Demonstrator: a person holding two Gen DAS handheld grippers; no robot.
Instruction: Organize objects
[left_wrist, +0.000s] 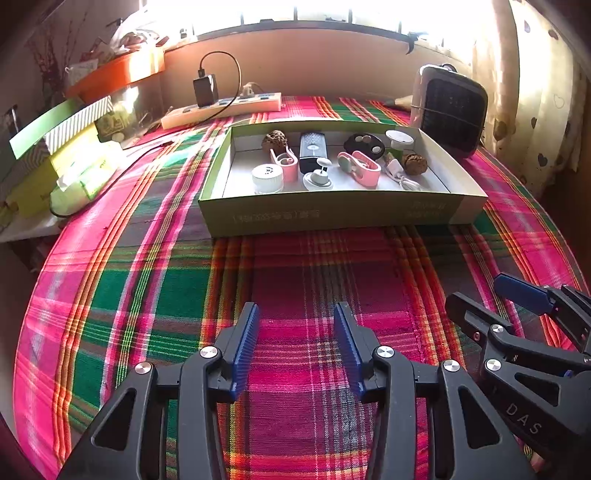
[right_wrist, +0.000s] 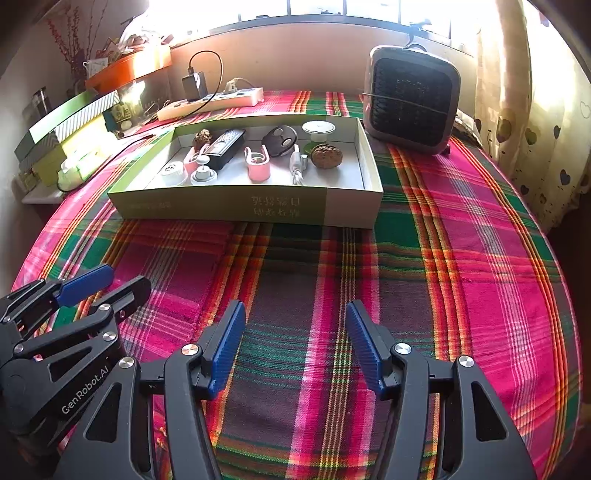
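Nearest: left gripper (left_wrist: 297, 319) marked "GenRobot.AI", right gripper (right_wrist: 295, 317) marked "DAS", jaws of both apart, empty, over plaid cloth (right_wrist: 461, 258). Farther: green tray (right_wrist: 221, 206), print unreadable, holding small objects (right_wrist: 258, 166). Far right: heater (right_wrist: 412, 98).

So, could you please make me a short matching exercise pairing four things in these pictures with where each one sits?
Things:
1. power strip
2. heater
3. white cable
4. orange box

Places:
A. inside the cardboard tray
B. behind the tray, by the wall
C. on the stacked boxes at far left
D. on the plaid cloth, at the tray's right far corner

Pairs: 1-B, 2-D, 3-A, 4-C
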